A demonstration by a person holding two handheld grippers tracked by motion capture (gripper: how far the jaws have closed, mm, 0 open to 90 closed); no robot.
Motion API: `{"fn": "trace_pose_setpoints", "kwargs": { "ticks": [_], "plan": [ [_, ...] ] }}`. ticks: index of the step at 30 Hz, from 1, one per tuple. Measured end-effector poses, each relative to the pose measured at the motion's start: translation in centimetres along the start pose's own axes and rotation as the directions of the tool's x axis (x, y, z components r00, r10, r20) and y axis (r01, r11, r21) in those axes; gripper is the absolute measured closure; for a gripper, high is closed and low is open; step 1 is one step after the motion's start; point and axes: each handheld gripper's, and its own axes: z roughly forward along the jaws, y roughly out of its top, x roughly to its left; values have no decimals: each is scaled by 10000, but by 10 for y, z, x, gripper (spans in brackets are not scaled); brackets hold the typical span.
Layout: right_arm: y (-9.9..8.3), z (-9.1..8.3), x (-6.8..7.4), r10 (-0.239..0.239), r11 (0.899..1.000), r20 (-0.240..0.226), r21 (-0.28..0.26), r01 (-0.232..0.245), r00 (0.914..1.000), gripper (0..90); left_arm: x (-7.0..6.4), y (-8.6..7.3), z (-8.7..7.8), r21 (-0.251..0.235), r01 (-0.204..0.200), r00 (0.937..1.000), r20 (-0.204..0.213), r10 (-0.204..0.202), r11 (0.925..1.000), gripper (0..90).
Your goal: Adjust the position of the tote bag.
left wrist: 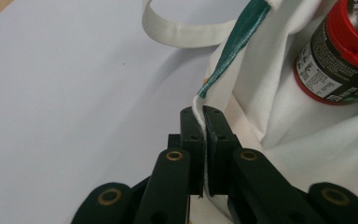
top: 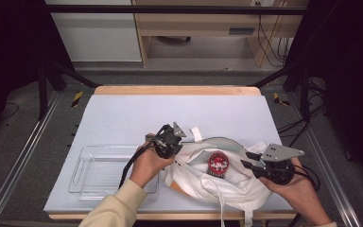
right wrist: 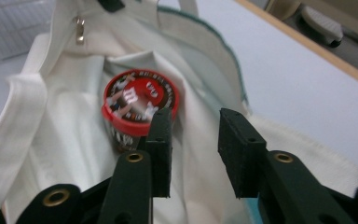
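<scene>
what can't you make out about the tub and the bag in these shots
- Tub lid print: blurred in the right gripper view, too small in the high view.
- Tub label text: cut off by the frame edge in the left gripper view.
- Tub base: hidden by folds of the white bag.
- Bag edge inside the left tool: covered by its shut jaws.

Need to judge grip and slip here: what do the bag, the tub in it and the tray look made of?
Bag: white woven cloth, likely canvas, matte, with a visible weave. Tub: seemingly plastic, with a glossy red lid and printed label. Tray: clear, shiny hard plastic; the table shows through it.
</scene>
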Motion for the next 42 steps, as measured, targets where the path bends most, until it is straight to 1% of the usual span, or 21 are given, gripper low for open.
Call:
{"fn": "trace_pose_setpoints", "kwargs": {
  "ticks": [2, 3, 6, 8, 9, 10, 11, 12, 14, 16, 23, 25, 29, 32, 34, 35, 36, 37, 38, 40, 42],
  "plan": [
    [6, 0, -3, -13, 9999, 302, -167, 18, 9995, 615, 0, -1, 0, 0, 16, 10000, 88, -16, 10000, 881],
    [7, 1, -5, -50, 9998, 358, -199, 57, 9993, 604, -1, -1, 0, 2, 29, 10000, 94, -29, 10000, 881],
    [11, 7, -10, -188, 9998, 799, 55, 184, 9966, 578, -1, 0, 0, -53, 60, 9998, 190, -59, 10000, 881],
    [10, 13, -16, -120, 9995, 964, 287, 92, 9953, 609, -2, 0, 0, -76, 80, 9996, 273, -78, 9999, 881],
    [8, 19, -21, -70, 9987, 1155, 509, 11, 9933, 700, -3, 1, 1, -61, 27, 9996, 269, -25, 10000, 882],
    [8, 19, -21, -70, 9987, 1155, 509, 11, 9933, 700, -3, 2, 2, -45, 17, 9997, 247, -16, 10000, 882],
    [6, 25, -27, -33, 9969, 1175, 785, -60, 9931, 760, -4, 2, 3, -11, -3, 9997, 227, 3, 10000, 882],
    [6, 25, -27, -33, 9969, 1175, 785, -60, 9931, 760, -4, 2, 4, -22, 0, 9997, 254, 1, 10000, 882],
    [2, 32, -31, 7, 9940, 1154, 1085, -133, 9933, 781, -4, 4, 6, 25, -9, 9998, 215, 8, 10000, 882],
    [-2, 40, -37, 83, 9917, 1269, 1266, -244, 9919, 809, -4, 6, 8, 63, -51, 9999, 163, 50, 10000, 881],
    [-11, 53, -48, 576, 9857, 1253, 1502, -764, 9904, 830, -6, 8, 17, 358, -102, 9999, -8, 103, 9993, 881],
    [-14, 55, -49, 735, 9840, 1215, 1527, -918, 9899, 829, -6, 8, 19, 418, -118, 9999, -41, 120, 9991, 880],
    [-16, 53, -48, 834, 9867, 1115, 1296, -977, 9903, 822, -6, 7, 15, 195, -144, 9999, -38, 145, 9997, 878],
    [-13, 47, -46, 966, 9897, 1044, 957, -1067, 9898, 791, -6, 4, 10, -122, -53, 10000, -34, 53, 9999, 870],
    [-9, 42, -44, 1079, 9904, 1053, 757, -1161, 9886, 732, -7, 2, 6, -448, 47, 9999, 96, -42, 9990, 824],
    [-7, 39, -42, 1015, 9915, 1083, 708, -1095, 9889, 708, -7, 1, 4, -605, 122, 9998, 136, -114, 9981, 801],
    [-5, 37, -40, 1009, 9919, 1069, 659, -1083, 9891, 674, -8, 0, 2, -823, 198, 9997, 142, -187, 9964, 768],
    [-2, 35, -38, 985, 9926, 1060, 611, -1054, 9895, 641, -9, -1, -1, -956, 158, 9998, 154, -144, 9953, 732],
    [1, 33, -35, 960, 9931, 1072, 576, -1026, 9896, 601, -10, -1, -4, -1117, 201, 9997, 119, -189, 9935, 680],
    [7, 29, -29, 778, 9955, 1155, 441, -833, 9903, 533, -11, -3, -10, -1433, 251, 9997, 7, -253, 9894, 588],
    [13, 24, -23, 711, 9967, 1180, 293, -751, 9905, 468, -11, -4, -17, -1837, 478, 9988, -48, -495, 9818, 489]
  ]
}}
